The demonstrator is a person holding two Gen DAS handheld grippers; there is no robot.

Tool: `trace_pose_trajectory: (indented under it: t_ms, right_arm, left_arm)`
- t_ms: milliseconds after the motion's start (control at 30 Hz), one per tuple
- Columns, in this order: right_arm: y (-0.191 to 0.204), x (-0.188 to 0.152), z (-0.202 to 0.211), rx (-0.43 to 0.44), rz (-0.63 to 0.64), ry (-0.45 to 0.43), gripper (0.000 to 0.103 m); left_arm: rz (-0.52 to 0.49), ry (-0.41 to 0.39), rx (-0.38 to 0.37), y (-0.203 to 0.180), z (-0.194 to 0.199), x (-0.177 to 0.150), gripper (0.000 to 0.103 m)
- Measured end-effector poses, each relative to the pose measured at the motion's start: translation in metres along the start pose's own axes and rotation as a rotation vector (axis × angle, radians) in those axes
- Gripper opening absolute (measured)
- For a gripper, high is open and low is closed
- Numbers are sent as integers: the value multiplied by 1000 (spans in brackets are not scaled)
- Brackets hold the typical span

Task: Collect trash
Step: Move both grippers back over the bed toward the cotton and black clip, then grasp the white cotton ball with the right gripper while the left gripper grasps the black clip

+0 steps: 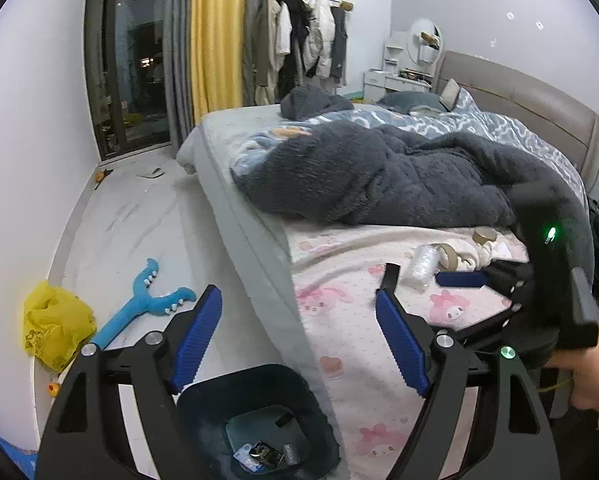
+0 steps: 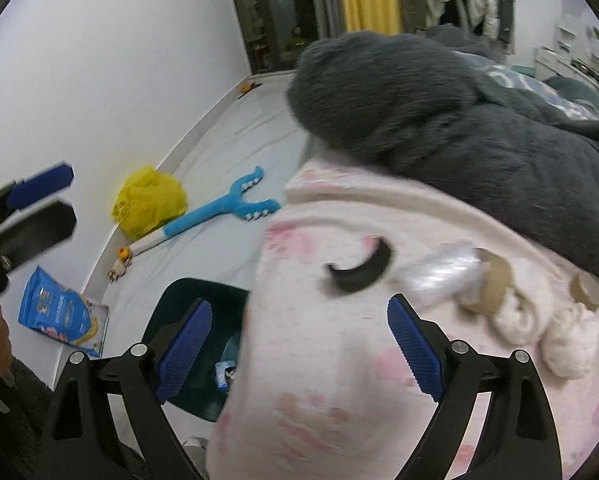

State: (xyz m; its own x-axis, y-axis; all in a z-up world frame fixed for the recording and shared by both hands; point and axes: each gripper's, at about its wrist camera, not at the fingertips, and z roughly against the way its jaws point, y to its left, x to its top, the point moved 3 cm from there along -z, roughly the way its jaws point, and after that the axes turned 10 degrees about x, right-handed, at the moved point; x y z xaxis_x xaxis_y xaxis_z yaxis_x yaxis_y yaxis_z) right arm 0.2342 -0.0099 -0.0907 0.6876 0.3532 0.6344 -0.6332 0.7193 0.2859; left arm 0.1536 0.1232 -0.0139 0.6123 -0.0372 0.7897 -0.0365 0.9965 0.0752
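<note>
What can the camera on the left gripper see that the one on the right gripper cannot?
Only the left view shows the bed's headboard, the white dresser and the right gripper.
Only the right view shows a blue packet on the floor and the left gripper.
Both show the dark bin beside the bed, the yellow bag, the blue toy and the tape rolls on the pink sheet.

My count around the claws

I see one dark bin (image 1: 259, 396) under my left claw, two cardboard tape cores (image 2: 495, 280) and two white paper wads (image 2: 571, 344) ahead of my right.
</note>
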Motion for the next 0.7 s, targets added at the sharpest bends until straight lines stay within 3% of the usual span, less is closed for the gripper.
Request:
trace_pose_trajectory:
  t_ms: [367,700]
  right_arm:
    - [-61,-8,45,-95,-46,-81,93]
    - [-112,-22,67,-181,-74,-124,93]
  left_arm:
    - [-52,49,-90,-45,-27,-4,86]
    - [-104,63,-126,-80,-51,-3,85]
